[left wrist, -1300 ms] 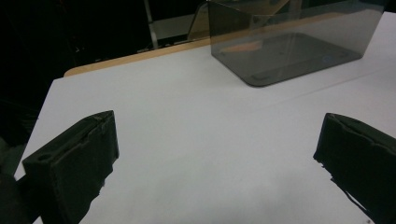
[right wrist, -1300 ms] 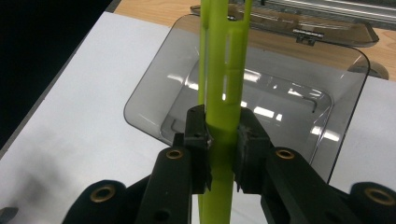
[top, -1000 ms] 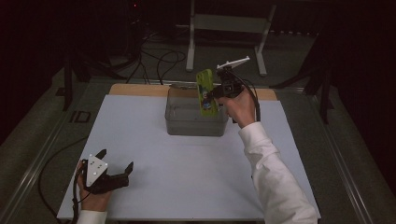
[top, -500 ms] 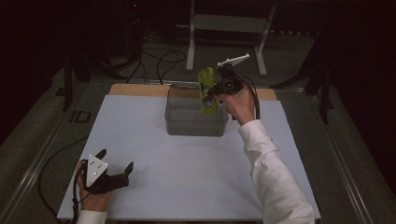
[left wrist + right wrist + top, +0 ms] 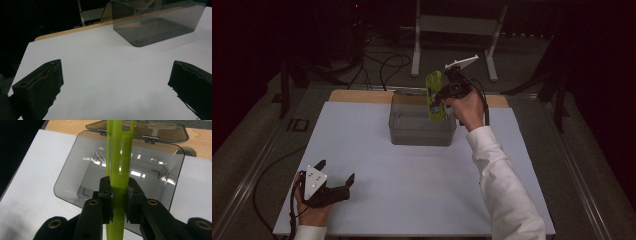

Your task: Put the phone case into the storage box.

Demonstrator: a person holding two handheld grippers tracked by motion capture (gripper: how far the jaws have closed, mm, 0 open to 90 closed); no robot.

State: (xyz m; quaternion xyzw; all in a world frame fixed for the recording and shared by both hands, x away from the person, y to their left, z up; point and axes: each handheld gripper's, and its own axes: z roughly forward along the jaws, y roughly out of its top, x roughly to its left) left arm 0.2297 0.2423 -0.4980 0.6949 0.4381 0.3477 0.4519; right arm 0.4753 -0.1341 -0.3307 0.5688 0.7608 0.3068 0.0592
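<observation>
Right gripper [image 5: 117,200] fingers clamped on flat lime-green plastic piece [image 5: 435,95], apparently above smoky clear plastic box [image 5: 422,134] at worktop's far edge; lower straight, release inside. Left gripper [image 5: 115,85] fingers apart.

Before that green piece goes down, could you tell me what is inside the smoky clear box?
The box looks empty; its floor shows through. The green piece, clamped in the right gripper, hides a strip of the floor.

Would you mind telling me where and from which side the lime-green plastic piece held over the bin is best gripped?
Grip it as the right gripper does now: across the thin faces of the green piece's flat lower stem, from the person's side. The piece hangs upright over the open clear bin, and its flat, narrow section lets the pads clamp squarely, probably without twisting.
</observation>
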